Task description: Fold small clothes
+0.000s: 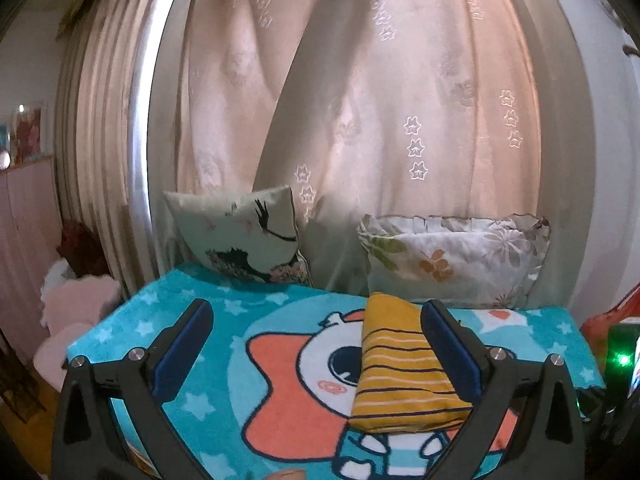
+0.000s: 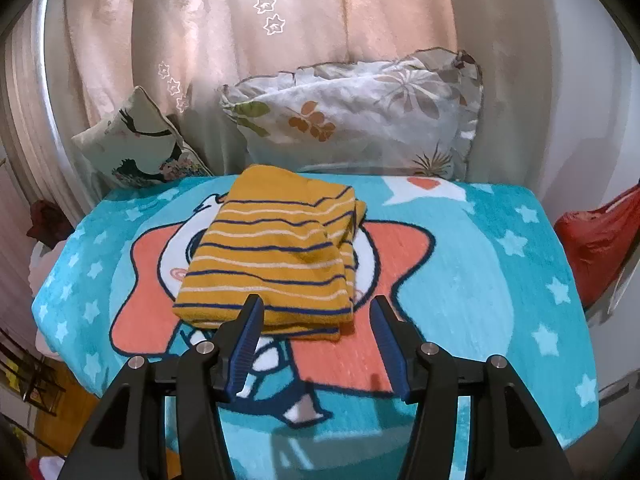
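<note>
On the blanket [image 2: 480, 280], before two pillows [image 2: 360, 120], the folded shirt [image 2: 276, 252] lies just beyond the right gripper [image 2: 316, 316], its fingers spread and empty, and against the right finger of the wide-open left gripper [image 1: 316, 328].

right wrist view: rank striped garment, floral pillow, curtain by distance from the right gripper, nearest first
1. striped garment: folded on the blanket, just beyond the right gripper, slightly left.
2. floral pillow: at the blanket's far edge, right of centre.
3. curtain: hanging behind the pillow, farthest.
</note>
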A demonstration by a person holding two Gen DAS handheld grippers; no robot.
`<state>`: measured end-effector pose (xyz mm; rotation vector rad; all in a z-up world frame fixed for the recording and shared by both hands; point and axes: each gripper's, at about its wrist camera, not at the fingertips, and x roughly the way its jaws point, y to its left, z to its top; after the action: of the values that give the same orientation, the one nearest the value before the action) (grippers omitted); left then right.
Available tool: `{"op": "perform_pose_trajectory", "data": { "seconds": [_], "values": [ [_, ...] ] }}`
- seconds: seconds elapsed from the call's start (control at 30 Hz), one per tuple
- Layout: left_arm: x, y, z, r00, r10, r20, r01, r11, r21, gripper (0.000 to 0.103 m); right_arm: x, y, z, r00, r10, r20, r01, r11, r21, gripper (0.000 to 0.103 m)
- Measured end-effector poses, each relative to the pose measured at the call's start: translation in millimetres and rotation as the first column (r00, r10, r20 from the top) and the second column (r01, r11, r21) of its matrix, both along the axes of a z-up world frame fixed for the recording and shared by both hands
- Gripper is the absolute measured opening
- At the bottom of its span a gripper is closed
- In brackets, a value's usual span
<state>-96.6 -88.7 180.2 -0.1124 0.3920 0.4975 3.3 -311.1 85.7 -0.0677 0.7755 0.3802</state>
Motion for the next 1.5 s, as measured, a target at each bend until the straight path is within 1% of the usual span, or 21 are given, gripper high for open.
{"op": "perform_pose_trajectory", "data": {
  "seconds": [0.07,0.2,0.23,0.3,0.37,0.4,0.43,0.5,0.53,0.6,0.63,0.67,0.7,0.77,0.83,1.03,1.3,1.5],
  "values": [
    [5.0,5.4,3.1,1.0,-0.021,-0.002,0.021,0.999,-0.034,0.103,2.1,2.3,2.3,1.0,0.004,0.008,-0.004,1.0,-0.001,0.06],
    [14.1,3.7,8.5,0.999,-0.033,0.002,0.033,0.999,-0.012,0.103,9.3,2.1,8.7,1.0,-0.001,0.02,0.001,1.0,0.009,0.062],
    [19.6,1.5,7.3,0.998,-0.06,-0.015,0.06,0.998,-0.012,0.103,12.0,1.3,10.6,1.0,-0.006,0.023,0.006,1.0,0.013,0.063],
    [31.7,-2.7,1.4,0.992,-0.097,-0.081,0.095,0.995,-0.023,0.103,15.1,-0.5,11.2,1.0,-0.018,0.02,0.018,1.0,0.022,0.065],
    [50.4,-9.1,-19.2,0.969,-0.137,-0.207,0.131,0.99,-0.042,0.103,16.7,-2.6,7.9,1.0,-0.026,0.006,0.026,0.999,0.027,0.066],
    [55.8,-11.6,-28.9,0.956,-0.154,-0.249,0.144,0.988,-0.058,0.103,17.0,-3.4,4.9,1.0,-0.029,-0.003,0.03,0.999,0.025,0.066],
    [62.3,-14.0,-43.0,0.937,-0.178,-0.3,0.159,0.984,-0.086,0.103,18.1,-4.7,0.4,0.999,-0.034,-0.016,0.035,0.999,0.021,0.066],
    [69.0,-17.3,-65.8,0.912,-0.193,-0.363,0.161,0.98,-0.118,0.103,20.3,-7.9,-11.7,0.998,-0.045,-0.05,0.045,0.999,0.01,0.066],
    [73.0,-19.9,-81.4,0.89,-0.204,-0.408,0.162,0.977,-0.135,0.103,21.1,-9.9,-16.2,0.997,-0.051,-0.063,0.051,0.999,0.006,0.066],
    [77.7,-21.8,-101.6,0.857,-0.222,-0.464,0.162,0.973,-0.167,0.103,22.9,-13.6,-25.7,0.994,-0.063,-0.091,0.064,0.998,-0.001,0.066],
    [80.2,-23.0,-113.7,0.835,-0.23,-0.5,0.155,0.97,-0.189,0.103,23.4,-15.7,-31.7,0.991,-0.074,-0.11,0.074,0.997,-0.007,0.066],
    [82.0,-23.1,-121.0,0.819,-0.241,-0.52,0.151,0.966,-0.21,0.103,24.4,-16.8,-35.0,0.99,-0.081,-0.12,0.08,0.997,-0.012,0.066],
    [84.1,-22.4,-127.7,0.806,-0.25,-0.536,0.144,0.962,-0.232,0.103,25.5,-18.1,-38.8,0.987,-0.089,-0.132,0.087,0.996,-0.02,0.066],
    [87.1,-21.3,-139.6,0.789,-0.245,-0.563,0.119,0.961,-0.251,0.103,28.8,-19.8,-46.5,0.982,-0.103,-0.159,0.098,0.995,-0.036,0.066],
    [89.0,-20.2,-146.1,0.781,-0.244,-0.574,0.107,0.959,-0.262,0.103,30.7,-19.9,-52.2,0.978,-0.112,-0.175,0.105,0.993,-0.048,0.066],
    [95.2,-20.7,-150.7,0.765,-0.267,-0.586,0.109,0.951,-0.291,0.103,36.2,-12.3,-59.8,0.975,-0.109,-0.193,0.095,0.992,-0.084,0.066],
    [99.8,-22.3,-153.6,0.758,-0.279,-0.59,0.111,0.946,-0.304,0.103,41.3,-4.5,-62.5,0.975,-0.099,-0.197,0.081,0.992,-0.097,0.068],
    [102.2,-24.9,-158.9,0.744,-0.295,-0.599,0.107,0.938,-0.33,0.103,44.5,-2.4,-65.5,0.974,-0.097,-0.206,0.077,0.992,-0.099,0.069]
  ]
}}
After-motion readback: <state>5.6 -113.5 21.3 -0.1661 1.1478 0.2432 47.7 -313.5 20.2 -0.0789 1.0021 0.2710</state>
